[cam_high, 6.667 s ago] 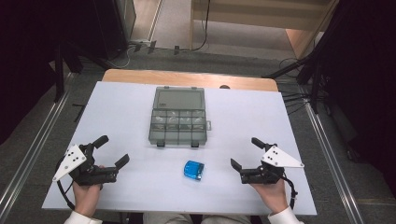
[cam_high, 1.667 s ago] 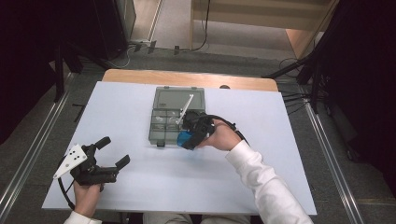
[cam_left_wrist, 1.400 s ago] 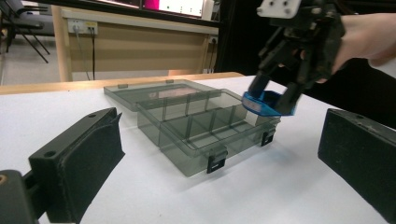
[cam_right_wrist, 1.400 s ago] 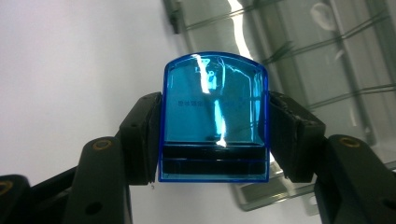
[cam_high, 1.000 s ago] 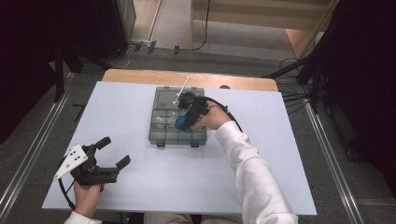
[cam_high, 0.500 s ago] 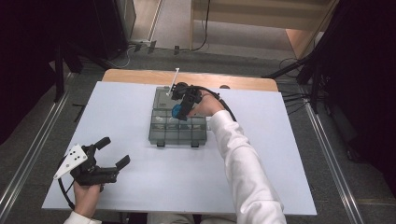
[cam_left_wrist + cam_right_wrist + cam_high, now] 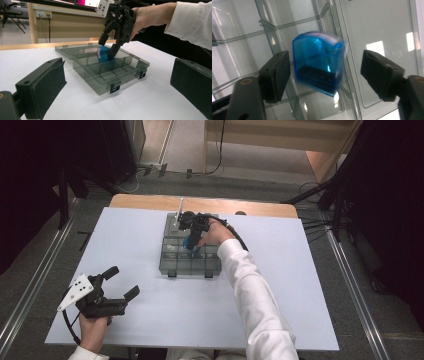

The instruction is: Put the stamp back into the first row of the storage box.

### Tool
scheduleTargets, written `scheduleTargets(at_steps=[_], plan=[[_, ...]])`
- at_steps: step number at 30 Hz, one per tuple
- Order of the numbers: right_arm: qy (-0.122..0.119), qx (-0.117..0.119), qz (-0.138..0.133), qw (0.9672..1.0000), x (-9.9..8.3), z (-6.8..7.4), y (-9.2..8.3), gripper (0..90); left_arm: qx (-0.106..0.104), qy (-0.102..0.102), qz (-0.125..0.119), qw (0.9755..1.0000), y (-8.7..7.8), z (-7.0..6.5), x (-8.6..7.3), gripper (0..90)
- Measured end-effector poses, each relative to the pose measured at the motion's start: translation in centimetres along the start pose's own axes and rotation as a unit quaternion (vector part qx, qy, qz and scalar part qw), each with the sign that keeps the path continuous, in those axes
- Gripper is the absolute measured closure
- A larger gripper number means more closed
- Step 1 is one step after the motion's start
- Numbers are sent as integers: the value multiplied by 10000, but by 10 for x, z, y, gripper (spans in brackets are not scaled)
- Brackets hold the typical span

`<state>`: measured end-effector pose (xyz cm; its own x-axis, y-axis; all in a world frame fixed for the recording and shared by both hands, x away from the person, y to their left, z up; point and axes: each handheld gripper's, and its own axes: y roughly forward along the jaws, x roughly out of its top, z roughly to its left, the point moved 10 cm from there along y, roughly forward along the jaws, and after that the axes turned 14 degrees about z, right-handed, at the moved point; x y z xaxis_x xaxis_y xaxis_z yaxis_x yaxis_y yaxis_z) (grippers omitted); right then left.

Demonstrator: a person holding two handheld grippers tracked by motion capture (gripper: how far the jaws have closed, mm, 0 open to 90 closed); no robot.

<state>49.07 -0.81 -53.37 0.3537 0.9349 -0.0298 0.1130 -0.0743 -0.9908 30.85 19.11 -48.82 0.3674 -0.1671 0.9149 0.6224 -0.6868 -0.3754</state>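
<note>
Box: a clear grey compartment box (image 7: 190, 255) is lying open near the middle of the surface (image 7: 300, 285), toward its far edge, lid flat behind it.
Blue case: a small blue plastic case (image 7: 318, 65) (blurred) is sitting tilted across the dividers in the box.
Right gripper (image 7: 192, 232): hovering over the box, jaws apart on either side of the case, not touching it.
Left gripper (image 7: 122, 282): resting at the surface's near left corner, jaws wide apart, holding nothing.

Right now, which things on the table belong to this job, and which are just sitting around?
In the job:
- blue object, in the open jaws of the right gripper, over the box
- clear compartment box, lid open

Lying about:
- left gripper, open, resting near the table's front left
- cable trailing from the right gripper
</note>
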Motion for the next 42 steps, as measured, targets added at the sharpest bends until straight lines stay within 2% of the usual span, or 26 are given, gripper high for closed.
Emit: scheduleTargets(at_steps=[1,2,9,11,12,13,17,21,24,27,33,35,38,42], plan=[[-56,-8,-12,10000,-1,0,-1,203,-2,2,7,10000,0,0,0,0],[35,-56,-40,10000,-1,1,-1,172,-8,3,12,10000,0,0,0,0],[156,-140,-352,9992,-11,-1,-13,126,-16,7,20,10000,1,-1,-1,0],[281,-142,-374,9988,-17,-1,-14,85,-14,4,20,10000,1,-1,-1,0],[395,-150,-559,9975,-23,-3,-17,59,-15,7,22,10000,1,-1,-1,0],[395,-150,-559,9975,-23,-3,-17,59,-12,6,18,10000,1,-1,0,0],[667,-104,-772,9947,-37,-4,-22,0,6,-9,26,10000,2,-1,-1,0],[1096,-41,-1012,9888,-55,-8,-28,0,20,8,44,10000,2,0,-1,0],[1330,-44,-1113,9848,-69,-8,-30,0,22,-10,39,10000,3,0,0,0],[1476,-49,-1259,9810,-84,-8,-31,0,21,10,70,10000,5,0,-1,0],[1799,16,-1275,9754,-109,-6,-26,0,-9,17,87,10000,5,-1,-1,0],[1937,22,-1391,9712,-115,-6,-25,0,-30,24,104,9999,6,-1,-2,0],[2095,37,-1490,9664,-125,-1,-24,0,-53,47,112,9999,6,-2,-1,0],[2207,11,-1566,9627,-140,8,-24,0,-69,77,138,9999,7,-4,-2,0]])
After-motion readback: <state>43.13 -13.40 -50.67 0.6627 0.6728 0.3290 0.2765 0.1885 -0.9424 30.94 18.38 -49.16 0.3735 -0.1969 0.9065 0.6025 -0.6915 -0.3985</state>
